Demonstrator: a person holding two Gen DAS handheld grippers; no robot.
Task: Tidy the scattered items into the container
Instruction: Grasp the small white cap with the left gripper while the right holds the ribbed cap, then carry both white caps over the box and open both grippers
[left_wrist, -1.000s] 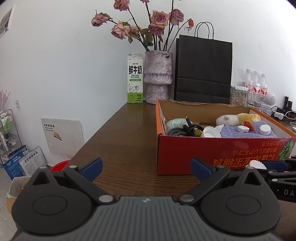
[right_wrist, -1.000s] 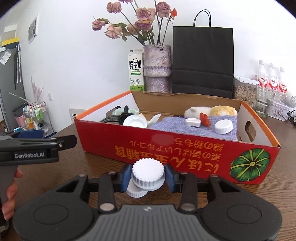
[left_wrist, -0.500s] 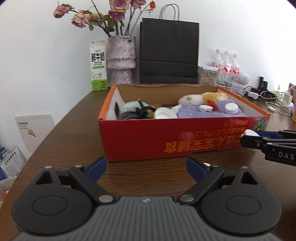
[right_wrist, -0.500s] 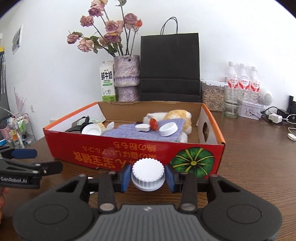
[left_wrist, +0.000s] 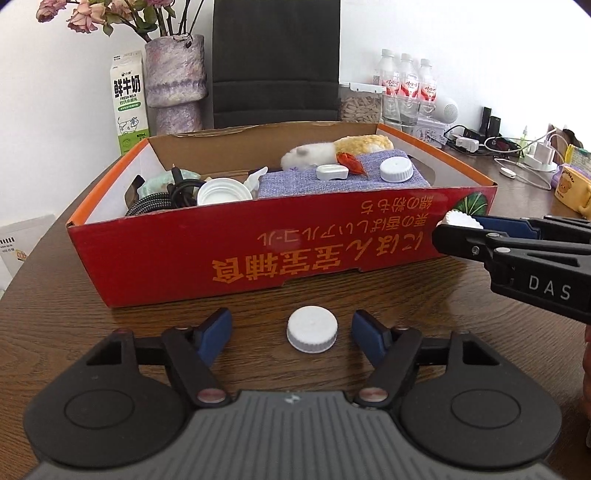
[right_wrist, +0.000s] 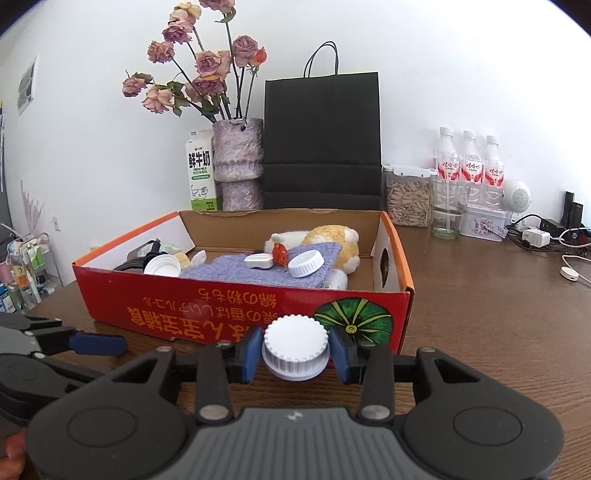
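A red cardboard box (left_wrist: 258, 254) stands on the brown wooden table and holds caps, a cable, a purple cloth and a plush toy. A white bottle cap (left_wrist: 312, 329) lies on the table in front of the box, between the open fingers of my left gripper (left_wrist: 291, 332). My right gripper (right_wrist: 295, 350) is shut on a second white ridged cap (right_wrist: 295, 347) and holds it in front of the box's (right_wrist: 236, 314) right front corner. The right gripper also shows in the left wrist view (left_wrist: 458, 229), at the box's front right.
Behind the box stand a milk carton (left_wrist: 127, 103), a vase of dried roses (right_wrist: 238, 162), a black paper bag (right_wrist: 321, 140), a jar, a glass and water bottles (right_wrist: 467, 162). Chargers and cables (left_wrist: 517, 155) lie at the far right.
My left gripper has swung right and come down, so the loose white cap now lies between its fingers. My right gripper has moved right along the box front, still holding its cap.
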